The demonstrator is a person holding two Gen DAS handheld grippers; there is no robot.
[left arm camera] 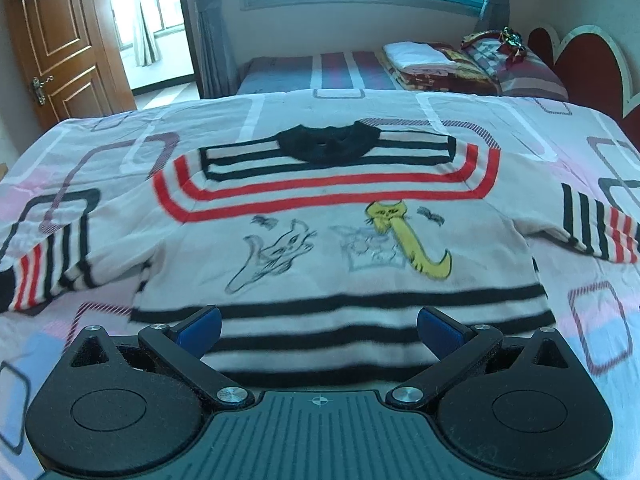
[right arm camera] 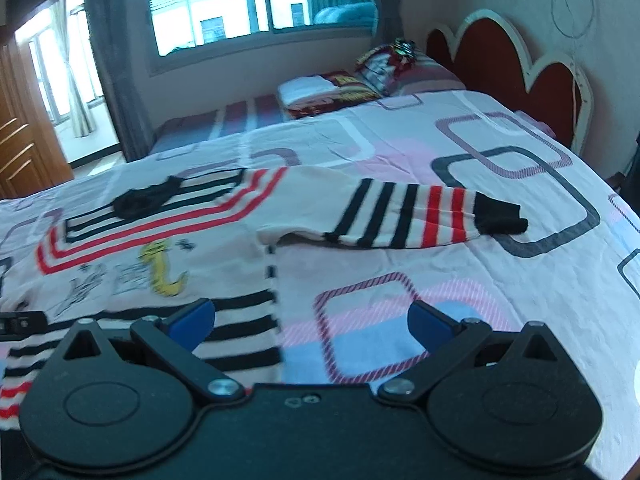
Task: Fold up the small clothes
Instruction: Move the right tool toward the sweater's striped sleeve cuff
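Observation:
A small white sweater [left arm camera: 320, 240] with black and red stripes, a black collar and cat drawings lies flat, face up, on the bed, sleeves spread to both sides. My left gripper [left arm camera: 319, 330] is open and empty, hovering over the striped bottom hem. In the right wrist view the sweater [right arm camera: 160, 240] lies to the left and its right sleeve [right arm camera: 408, 216] with a black cuff stretches to the right. My right gripper [right arm camera: 311, 326] is open and empty, above the hem's right corner and the bedsheet.
The bedsheet [left arm camera: 580, 320] is pink and white with rounded square patterns. Folded blankets and pillows [left arm camera: 460, 64] lie at the far side. A red scalloped headboard [right arm camera: 520, 64] stands on the right. A wooden door [left arm camera: 60, 40] is at the left, a window behind.

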